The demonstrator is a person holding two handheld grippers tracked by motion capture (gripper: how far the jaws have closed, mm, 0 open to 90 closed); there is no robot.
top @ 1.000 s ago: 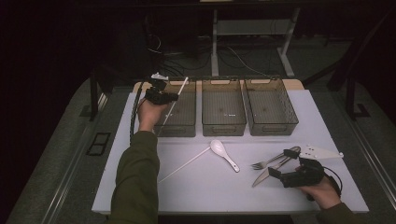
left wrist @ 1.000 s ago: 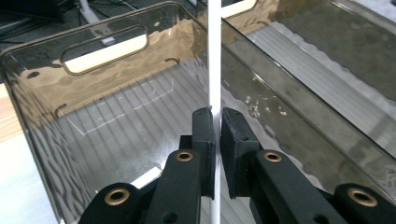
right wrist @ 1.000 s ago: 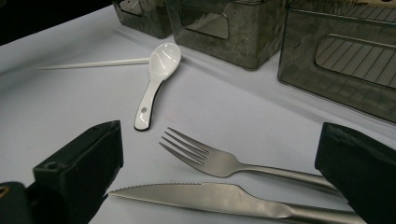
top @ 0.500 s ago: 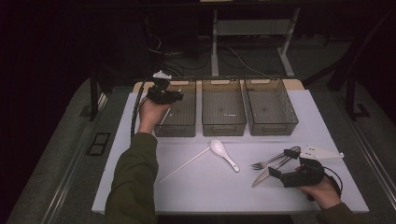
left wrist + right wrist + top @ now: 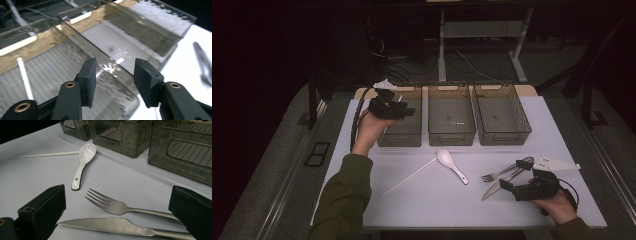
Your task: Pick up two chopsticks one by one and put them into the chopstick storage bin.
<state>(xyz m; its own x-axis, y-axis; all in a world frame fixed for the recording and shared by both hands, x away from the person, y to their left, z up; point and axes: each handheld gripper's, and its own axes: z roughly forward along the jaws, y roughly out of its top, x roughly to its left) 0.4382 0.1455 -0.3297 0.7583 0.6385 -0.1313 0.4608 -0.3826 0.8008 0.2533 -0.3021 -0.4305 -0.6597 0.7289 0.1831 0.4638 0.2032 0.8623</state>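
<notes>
White desk (image 5: 422, 200) from above: I see my left claw (image 5: 404, 111) held over the left bin (image 5: 401, 135), first of three smoky plastic bins in a row at the far edge, with the middle bin (image 5: 451, 132) and right bin (image 5: 502, 131) beside it. A white stick (image 5: 408, 176) lies slantwise on the desk nearer me, its far end just beside a white spoon (image 5: 452, 165). My right claw (image 5: 507, 186) rests low at the right, its tips at a fork (image 5: 502, 171) and a knife (image 5: 498, 184) lying side by side. Along my left claw (image 5: 114, 82), the jaws have just been opening and stand apart with nothing between them, released; below them lies the ribbed floor of the left bin (image 5: 50, 75), and a second white stick (image 5: 24, 78) lies inside it at the left. Along my right claw (image 5: 117, 210), the jaws are spread wide, released, one on either side of the fork (image 5: 112, 205) and knife (image 5: 112, 223), gripping neither; beyond them lie the spoon (image 5: 83, 163) and the stick (image 5: 47, 154) on the desk (image 5: 37, 175), apart from the cutlery.
</notes>
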